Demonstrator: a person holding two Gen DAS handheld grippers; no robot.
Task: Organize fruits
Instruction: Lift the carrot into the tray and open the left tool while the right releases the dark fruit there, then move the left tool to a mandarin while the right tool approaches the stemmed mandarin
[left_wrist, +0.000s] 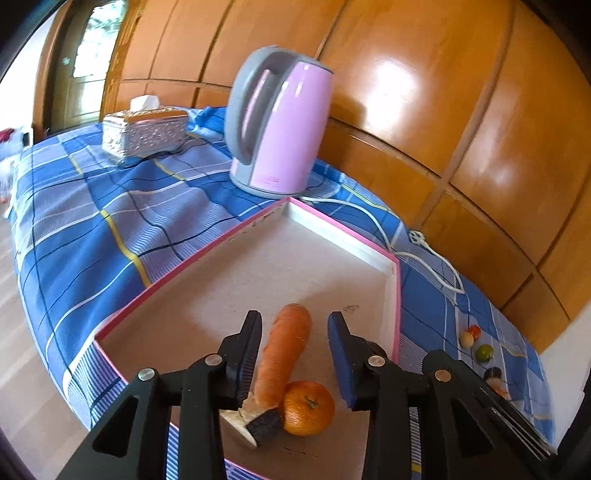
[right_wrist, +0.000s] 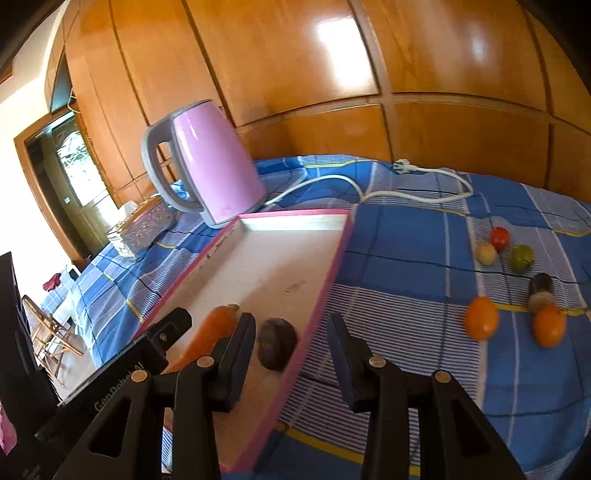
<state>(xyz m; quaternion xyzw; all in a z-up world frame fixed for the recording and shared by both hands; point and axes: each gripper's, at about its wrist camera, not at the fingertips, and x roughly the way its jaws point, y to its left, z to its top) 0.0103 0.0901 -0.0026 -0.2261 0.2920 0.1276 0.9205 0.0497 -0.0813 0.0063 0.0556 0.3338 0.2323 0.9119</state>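
Both tongs gape, holding nothing. The left tongs (left_wrist: 295, 354) straddle the carrot (left_wrist: 284, 354) lying in the pink-rimmed tray (left_wrist: 397, 295) beside an orange (left_wrist: 308, 408). The carrot looks stiff, light and tapered; its thick middle probably grips best.

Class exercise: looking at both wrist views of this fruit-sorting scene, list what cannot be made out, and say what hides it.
- Left wrist view: the carrot lower end, behind a pale wedge-shaped piece of unclear identity.
- Left wrist view: small fruits on the cloth, too small to name.
- Right wrist view: the carrot's lower part, behind the right gripper's fingers.
- Right wrist view: dark round item in the tray, kind unclear.
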